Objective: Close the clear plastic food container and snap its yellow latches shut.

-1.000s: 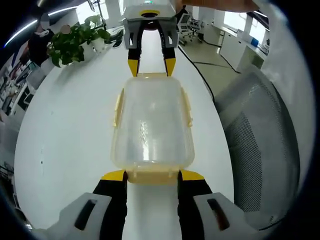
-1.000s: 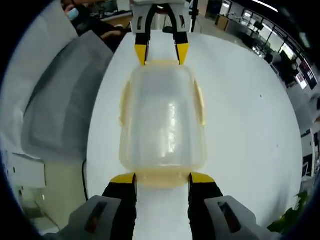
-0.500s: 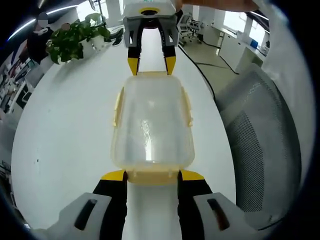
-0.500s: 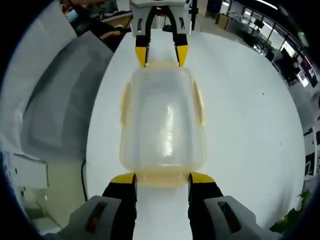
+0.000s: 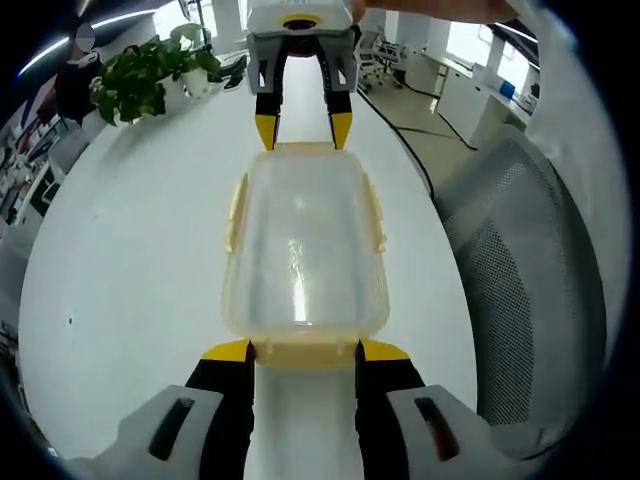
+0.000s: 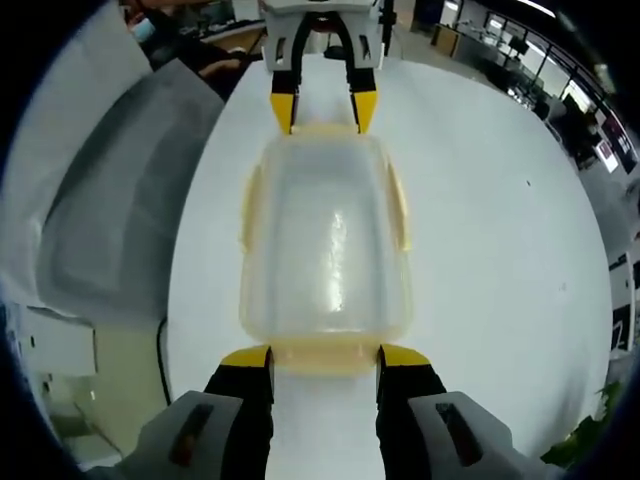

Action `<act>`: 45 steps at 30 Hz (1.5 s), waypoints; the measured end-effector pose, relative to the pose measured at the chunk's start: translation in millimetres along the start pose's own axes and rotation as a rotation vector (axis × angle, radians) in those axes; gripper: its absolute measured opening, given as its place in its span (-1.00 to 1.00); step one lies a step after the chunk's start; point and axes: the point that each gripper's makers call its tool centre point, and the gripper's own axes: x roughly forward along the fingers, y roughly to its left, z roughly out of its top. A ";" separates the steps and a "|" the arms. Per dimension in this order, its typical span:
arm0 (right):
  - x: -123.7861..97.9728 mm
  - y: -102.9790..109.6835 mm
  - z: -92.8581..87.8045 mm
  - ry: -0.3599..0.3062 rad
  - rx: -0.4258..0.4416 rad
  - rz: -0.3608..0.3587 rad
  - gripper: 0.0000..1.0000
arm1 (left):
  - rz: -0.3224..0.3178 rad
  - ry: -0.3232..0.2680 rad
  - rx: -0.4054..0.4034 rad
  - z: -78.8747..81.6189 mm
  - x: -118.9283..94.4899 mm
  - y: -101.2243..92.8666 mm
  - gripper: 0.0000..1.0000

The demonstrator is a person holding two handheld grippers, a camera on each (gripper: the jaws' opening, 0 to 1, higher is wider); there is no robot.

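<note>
The clear plastic container (image 5: 305,240) lies lid-on along the white table (image 5: 130,260), held between my two grippers, which face each other. My left gripper (image 5: 306,350) grips the yellow end latch (image 5: 305,353) nearest it, a jaw pressed to each side. At the far end my right gripper (image 5: 302,130) does the same. In the right gripper view the container (image 6: 325,240) runs from my right gripper (image 6: 324,357), shut on its end latch (image 6: 325,356), to my left gripper (image 6: 322,112). Yellow side latches (image 5: 238,210) lie along both long sides.
A potted plant (image 5: 140,80) stands at the table's far left corner. A grey mesh chair (image 5: 520,270) sits close beside the table edge, also seen as the chair (image 6: 110,210). A person's hand (image 6: 215,65) rests near the table's far end.
Nothing has moved on the table; both grippers keep their hold. The left gripper view has drifted very slightly.
</note>
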 end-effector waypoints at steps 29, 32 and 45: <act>4.0 -2.4 -6.8 0.010 -0.037 -0.022 -0.05 | 0.022 0.001 0.014 -4.7 3.6 -0.3 -0.19; -1.3 -2.3 -8.1 0.004 -0.020 -0.031 -0.05 | 0.037 0.000 0.006 -5.8 1.5 0.5 -0.15; -23.6 -9.0 -3.4 -0.053 0.189 -0.127 -0.12 | 0.116 -0.063 -0.214 0.8 -18.9 5.5 -0.15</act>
